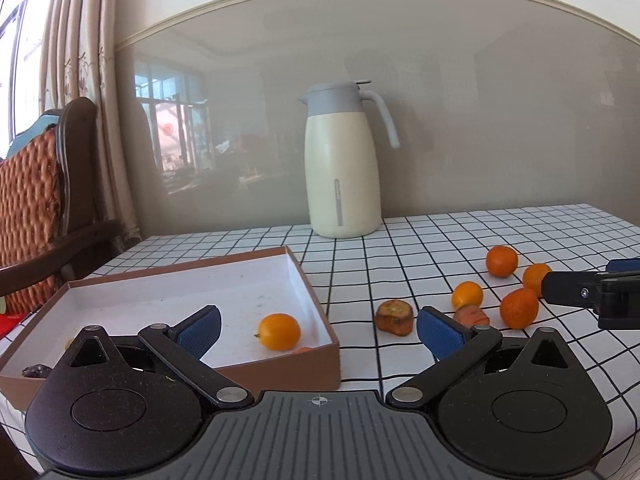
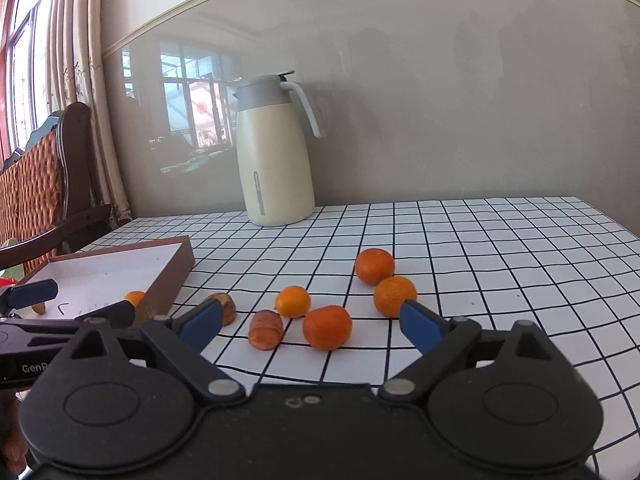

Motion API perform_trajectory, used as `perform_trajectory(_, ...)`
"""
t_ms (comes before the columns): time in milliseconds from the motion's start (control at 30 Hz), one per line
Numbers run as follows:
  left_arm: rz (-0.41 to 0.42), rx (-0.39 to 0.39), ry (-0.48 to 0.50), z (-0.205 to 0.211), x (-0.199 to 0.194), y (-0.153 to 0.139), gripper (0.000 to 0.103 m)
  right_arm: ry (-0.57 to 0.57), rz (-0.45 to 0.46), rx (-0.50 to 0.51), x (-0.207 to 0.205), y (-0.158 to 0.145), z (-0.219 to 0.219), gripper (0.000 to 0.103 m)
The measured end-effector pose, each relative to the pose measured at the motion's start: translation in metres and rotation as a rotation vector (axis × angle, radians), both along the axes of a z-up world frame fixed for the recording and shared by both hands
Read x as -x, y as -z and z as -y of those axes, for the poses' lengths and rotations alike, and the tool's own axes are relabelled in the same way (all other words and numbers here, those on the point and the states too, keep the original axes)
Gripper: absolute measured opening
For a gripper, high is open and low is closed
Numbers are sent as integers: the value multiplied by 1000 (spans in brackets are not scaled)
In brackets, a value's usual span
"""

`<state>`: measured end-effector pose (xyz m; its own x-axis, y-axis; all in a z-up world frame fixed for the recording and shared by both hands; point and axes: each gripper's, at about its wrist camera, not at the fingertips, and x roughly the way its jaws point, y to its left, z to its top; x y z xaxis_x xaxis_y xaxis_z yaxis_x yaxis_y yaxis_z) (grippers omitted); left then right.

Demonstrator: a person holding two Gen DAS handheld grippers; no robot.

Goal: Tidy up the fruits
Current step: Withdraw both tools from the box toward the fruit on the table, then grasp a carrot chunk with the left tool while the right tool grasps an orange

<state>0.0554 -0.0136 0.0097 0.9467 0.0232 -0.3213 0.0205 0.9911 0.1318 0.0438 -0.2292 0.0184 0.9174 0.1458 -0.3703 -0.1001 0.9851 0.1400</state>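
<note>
While both grippers' jaws stand apart and empty, the right gripper has an orange at twelve o'clock, nearer than the left gripper.

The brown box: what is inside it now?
Inside the brown box lies one orange fruit. The left tool covers the near corner, where small items are only partly visible.

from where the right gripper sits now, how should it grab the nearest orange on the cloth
Grip the nearest orange across its round middle, coming straight ahead and slightly down. The right gripper, open, already lines up with it. The dried fruit crowds its left, so keep that finger tight in.
</note>
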Motion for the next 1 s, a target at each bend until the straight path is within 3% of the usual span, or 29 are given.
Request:
perform_trajectory(200,-20,2,54,20,-4,4,103,40,-19,0,0,4,13,84)
perform_trajectory(700,-74,33,124,62,-21,19,103,65,-68,-36,-9,11,29,55)
perform_trajectory(800,-90,26,132,69,-27,22,92,63,-77,-46,-12,13,30,53)
perform_trajectory(1000,-122,37,129,77,-40,28,85,61,-86,-62,-19,15,29,53)
